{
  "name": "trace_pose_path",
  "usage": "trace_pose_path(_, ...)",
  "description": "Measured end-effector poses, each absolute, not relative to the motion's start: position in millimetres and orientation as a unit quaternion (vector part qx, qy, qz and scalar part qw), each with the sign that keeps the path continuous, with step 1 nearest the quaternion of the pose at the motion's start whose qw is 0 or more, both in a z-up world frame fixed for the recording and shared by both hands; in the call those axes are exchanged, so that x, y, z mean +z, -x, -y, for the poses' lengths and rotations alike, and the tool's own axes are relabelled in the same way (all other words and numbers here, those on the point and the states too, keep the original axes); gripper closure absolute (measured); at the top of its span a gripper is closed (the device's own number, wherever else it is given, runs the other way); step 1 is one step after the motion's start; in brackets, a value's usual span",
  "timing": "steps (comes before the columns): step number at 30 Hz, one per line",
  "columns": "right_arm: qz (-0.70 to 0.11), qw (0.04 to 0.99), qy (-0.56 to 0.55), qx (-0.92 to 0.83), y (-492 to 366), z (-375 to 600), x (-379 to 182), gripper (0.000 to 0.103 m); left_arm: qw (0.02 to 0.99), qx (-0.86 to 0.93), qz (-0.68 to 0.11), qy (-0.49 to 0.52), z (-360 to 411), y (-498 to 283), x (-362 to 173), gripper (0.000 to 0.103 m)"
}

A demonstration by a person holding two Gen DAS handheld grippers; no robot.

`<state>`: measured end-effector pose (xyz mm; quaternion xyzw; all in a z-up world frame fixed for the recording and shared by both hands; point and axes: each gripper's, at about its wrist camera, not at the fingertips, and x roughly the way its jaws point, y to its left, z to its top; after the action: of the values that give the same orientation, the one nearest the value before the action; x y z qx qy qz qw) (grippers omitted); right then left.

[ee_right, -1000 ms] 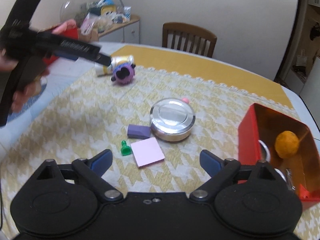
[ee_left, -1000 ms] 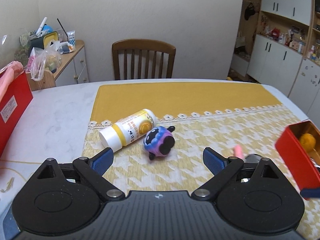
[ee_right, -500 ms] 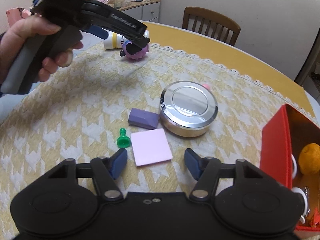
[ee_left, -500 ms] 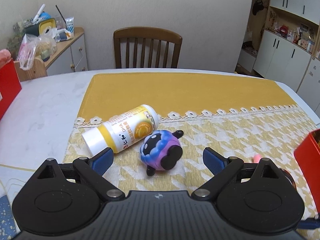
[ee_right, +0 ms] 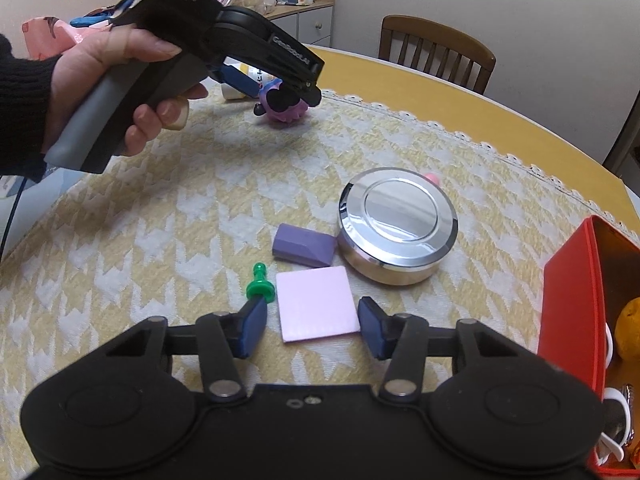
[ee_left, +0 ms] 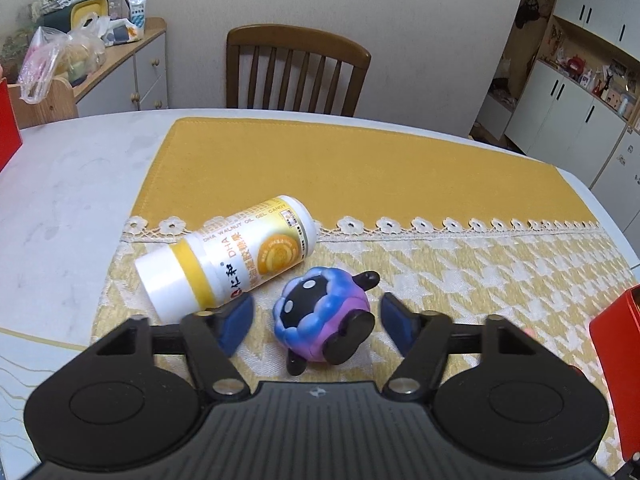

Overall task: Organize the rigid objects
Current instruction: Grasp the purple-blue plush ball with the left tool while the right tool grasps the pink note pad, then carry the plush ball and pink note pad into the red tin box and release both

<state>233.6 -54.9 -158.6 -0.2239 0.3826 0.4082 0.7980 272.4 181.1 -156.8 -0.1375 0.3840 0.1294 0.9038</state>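
Observation:
My left gripper (ee_left: pixel 316 322) is open with its blue pads on either side of a purple-blue round toy (ee_left: pixel 322 320) with black feet, not touching it. A white and yellow bottle (ee_left: pixel 228 258) lies on its side just left of the toy. My right gripper (ee_right: pixel 311 326) is open low over a pink square pad (ee_right: pixel 318 309), with a green pawn (ee_right: pixel 260 285) by its left pad. A purple block (ee_right: pixel 305 245) and a round metal tin (ee_right: pixel 398 224) lie beyond. The left gripper (ee_right: pixel 276 88) also shows over the toy (ee_right: pixel 284 108) in the right wrist view.
A red box (ee_right: pixel 568 304) holding an orange and other items stands at the right, its corner also in the left wrist view (ee_left: pixel 616 332). A wooden chair (ee_left: pixel 298 76) stands behind the table. A cluttered cabinet (ee_left: pixel 116 56) is at the back left.
My left gripper has moved forward and down around the toy and narrowed. My right gripper has moved forward over the pink pad and narrowed too.

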Motion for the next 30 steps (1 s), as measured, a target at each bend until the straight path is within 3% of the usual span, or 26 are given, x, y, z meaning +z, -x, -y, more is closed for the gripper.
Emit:
trace_pose_path(4, -0.38, 0.798, 0.226, 0.409, -230.3, 55.3, -158.3, 0.062, 0.904, 0.13, -0.387, 0.13, -177.8, -273.9, -156.7, 0.051)
trace_pose_path(20, -0.39, 0.828, 0.185, 0.357, -221.1, 82.7, -147.3, 0.064, 0.904, 0.14, -0.388, 0.116, -167.6, -247.8, -145.1, 0.051)
trace_pose_path(30, -0.379, 0.857, 0.143, 0.319, -206.7, 118.1, -104.0, 0.064, 0.911, 0.129, -0.376, 0.111, -142.8, -209.8, -110.6, 0.051)
